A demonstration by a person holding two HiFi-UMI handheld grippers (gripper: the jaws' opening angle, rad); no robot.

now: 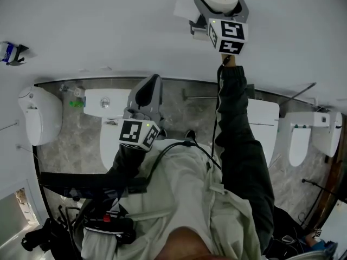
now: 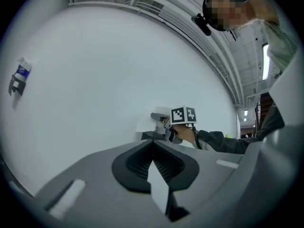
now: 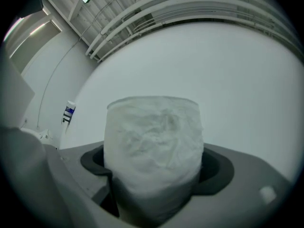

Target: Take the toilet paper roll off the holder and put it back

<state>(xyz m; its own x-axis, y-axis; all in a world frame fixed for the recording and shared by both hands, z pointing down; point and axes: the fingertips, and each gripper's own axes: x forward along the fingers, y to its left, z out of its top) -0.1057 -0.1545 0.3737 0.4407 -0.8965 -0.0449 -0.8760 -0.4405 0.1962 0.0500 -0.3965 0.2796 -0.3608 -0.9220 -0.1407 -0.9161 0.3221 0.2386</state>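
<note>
**No legible writing in view**

In the head view, the cube (image 1: 226, 35) on the right gripper (image 1: 219, 1) at 12 o'clock and the one (image 1: 138, 134) on the left gripper (image 1: 150, 85) near centre carry only black-and-white square markers. A blue-and-white item (image 1: 10, 53) on the wall at 10 o'clock is too small to read.

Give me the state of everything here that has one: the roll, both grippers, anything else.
Roll: clamped upright between the right gripper's jaws, held up close to the wall.
Right gripper: shut on the roll.
Left gripper: shut, empty, held low and away from the wall.
Holder: cannot be made out behind the right gripper, so I cannot tell whether the roll is on it.
</note>
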